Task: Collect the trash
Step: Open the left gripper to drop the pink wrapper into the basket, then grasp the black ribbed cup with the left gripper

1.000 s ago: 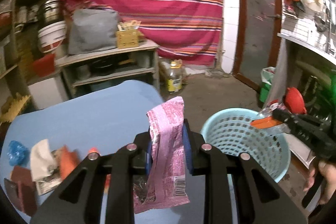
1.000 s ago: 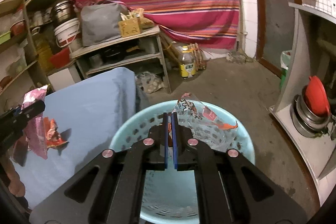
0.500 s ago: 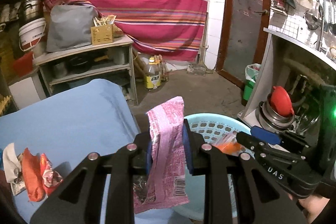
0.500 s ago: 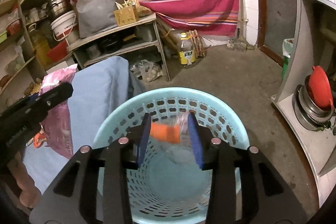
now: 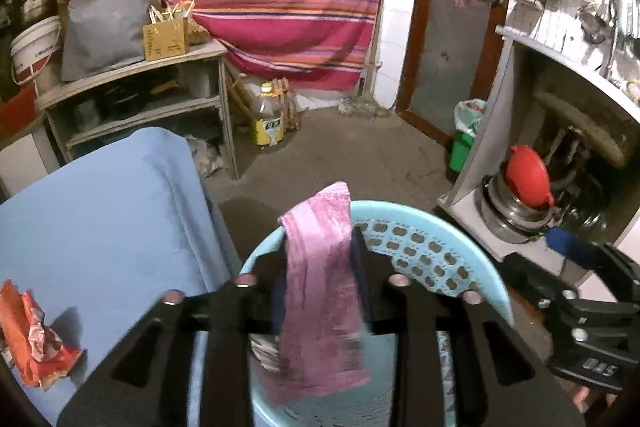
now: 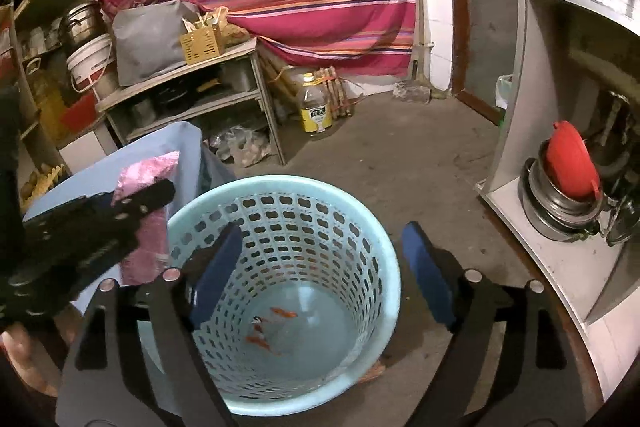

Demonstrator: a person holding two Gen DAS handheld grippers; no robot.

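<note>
Jaws just opened — pink wrapper [image 5: 320, 291] between left hand-held gripper [image 5: 320, 283] pads.

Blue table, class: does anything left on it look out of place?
Yes. A crumpled orange wrapper lies on the blue table, not in the basket, where a clear wrapper already lies.

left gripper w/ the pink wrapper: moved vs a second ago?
Yes. The left gripper, jaws just opening around the pink wrapper, swung right, from above the blue table to over the basket.
</note>
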